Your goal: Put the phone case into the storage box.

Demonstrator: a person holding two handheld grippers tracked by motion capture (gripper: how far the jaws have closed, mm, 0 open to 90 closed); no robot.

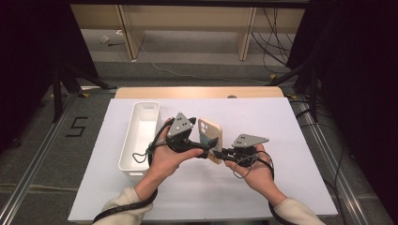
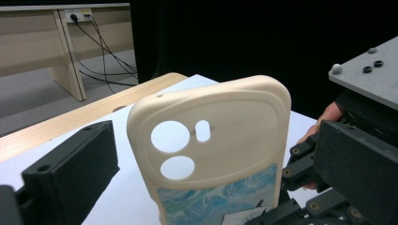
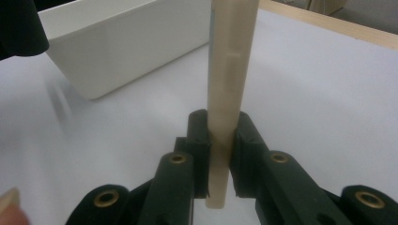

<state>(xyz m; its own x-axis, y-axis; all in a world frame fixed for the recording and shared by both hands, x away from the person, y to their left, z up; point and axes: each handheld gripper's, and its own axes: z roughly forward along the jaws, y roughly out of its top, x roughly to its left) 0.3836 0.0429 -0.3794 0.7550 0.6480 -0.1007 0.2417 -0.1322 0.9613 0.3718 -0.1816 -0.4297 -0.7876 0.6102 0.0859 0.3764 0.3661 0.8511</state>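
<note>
Right gripper (image 3: 220,154): jaws clamped on edge of cream phone case (image 3: 231,70), held upright above white sheet (image 1: 281,136).
Left gripper (image 1: 206,152): jaws spread wide, case standing between them, pads not touching.
White bin (image 1: 141,136): on sheet, just left of left hand (image 1: 164,161).

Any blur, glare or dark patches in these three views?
High view: evenly lit table, black at both sides, slightly soft. Left gripper view: phone case sharp, black background behind it. Right gripper view: a motion-blur smear left of the case on the white sheet, near the white bin; right tongs in focus.
</note>
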